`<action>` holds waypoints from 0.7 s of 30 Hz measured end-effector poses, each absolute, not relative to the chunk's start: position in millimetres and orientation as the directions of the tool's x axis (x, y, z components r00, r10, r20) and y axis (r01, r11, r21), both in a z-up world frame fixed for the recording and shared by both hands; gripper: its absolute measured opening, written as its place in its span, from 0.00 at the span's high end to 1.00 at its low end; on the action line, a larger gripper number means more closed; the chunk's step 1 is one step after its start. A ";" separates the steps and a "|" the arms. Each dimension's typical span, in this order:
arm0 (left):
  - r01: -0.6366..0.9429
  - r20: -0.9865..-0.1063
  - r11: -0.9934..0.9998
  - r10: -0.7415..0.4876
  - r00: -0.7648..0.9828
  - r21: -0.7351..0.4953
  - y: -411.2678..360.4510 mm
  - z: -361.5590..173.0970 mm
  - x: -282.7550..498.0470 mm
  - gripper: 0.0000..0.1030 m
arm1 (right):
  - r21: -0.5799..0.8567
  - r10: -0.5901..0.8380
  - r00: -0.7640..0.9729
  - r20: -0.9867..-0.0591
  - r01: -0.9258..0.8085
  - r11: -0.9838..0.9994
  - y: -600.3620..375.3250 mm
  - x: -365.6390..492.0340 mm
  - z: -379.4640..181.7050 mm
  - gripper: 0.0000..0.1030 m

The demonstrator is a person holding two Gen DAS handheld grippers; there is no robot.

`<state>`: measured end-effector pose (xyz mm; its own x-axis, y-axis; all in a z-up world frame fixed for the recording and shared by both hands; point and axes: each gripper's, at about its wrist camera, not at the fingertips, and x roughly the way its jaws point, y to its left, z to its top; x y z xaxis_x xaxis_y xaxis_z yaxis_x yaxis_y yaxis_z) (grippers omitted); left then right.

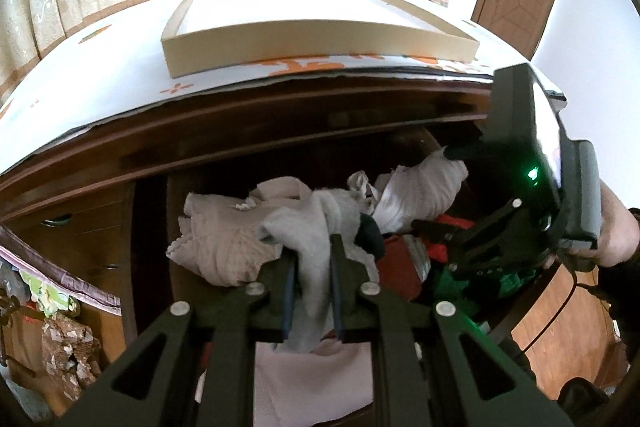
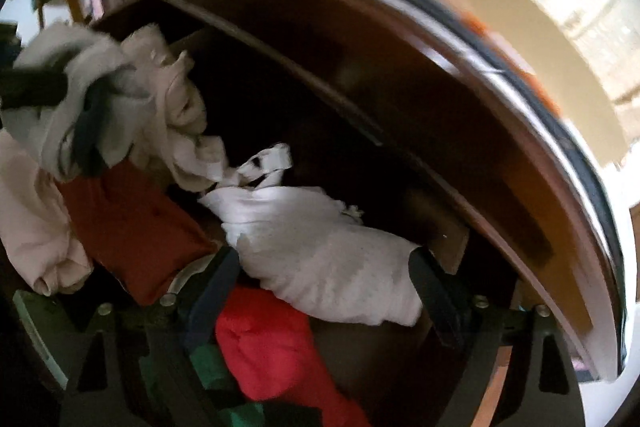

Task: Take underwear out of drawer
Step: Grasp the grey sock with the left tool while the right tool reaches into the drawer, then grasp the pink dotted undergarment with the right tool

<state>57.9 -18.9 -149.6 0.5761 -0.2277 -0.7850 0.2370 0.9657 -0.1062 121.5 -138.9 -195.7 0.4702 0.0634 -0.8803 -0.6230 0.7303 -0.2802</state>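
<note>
Left gripper (image 1: 314, 267) jaws nearly closed, pinching grey underwear (image 1: 316, 223) that hangs lengthwise between them, above the open drawer (image 1: 152, 211). Right gripper (image 2: 324, 259) jaws wide apart over white underwear (image 2: 320, 247) deeper in drawer, holding nothing.

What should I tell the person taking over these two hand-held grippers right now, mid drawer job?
Left hand-held gripper: shut on the grey underwear, held just above the clothes pile.
Right hand-held gripper: open, fingers either side of the white garment at the right of the open drawer; nothing gripped.
Still in the drawer: beige, red and green clothes.
Done: drawer open, grey piece gripped.
Left: lift it clear and set it down outside, perhaps in the shallow box on top.
</note>
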 end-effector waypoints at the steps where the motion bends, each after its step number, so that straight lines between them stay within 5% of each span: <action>1: 0.235 -0.785 0.966 -0.229 0.575 -0.109 -18.0 -149.9 58.4 0.88 | -0.287 0.054 0.466 -0.883 -0.628 0.723 -136.6 122.5 -198.8 0.14; 11: 0.229 -0.785 0.965 -0.241 0.571 -0.129 -13.4 -153.1 59.7 0.88 | -0.346 -0.040 0.437 -0.899 -0.649 0.678 -131.1 126.1 -224.6 0.17; 15: 0.228 -0.784 0.965 -0.243 0.572 -0.133 -12.2 -153.2 59.8 0.88 | -0.369 -0.071 0.431 -0.900 -0.663 0.651 -126.0 126.9 -233.6 0.28; 18: 0.225 -0.780 0.965 -0.245 0.576 -0.136 -10.7 -152.0 58.3 0.88 | -0.372 -0.063 0.439 -0.896 -0.666 0.647 -119.5 124.8 -233.9 0.51; 21: 0.220 -0.771 0.965 -0.246 0.588 -0.141 -6.9 -149.4 55.4 0.88 | -0.324 0.000 0.442 -0.897 -0.658 0.680 -120.6 122.0 -222.0 0.60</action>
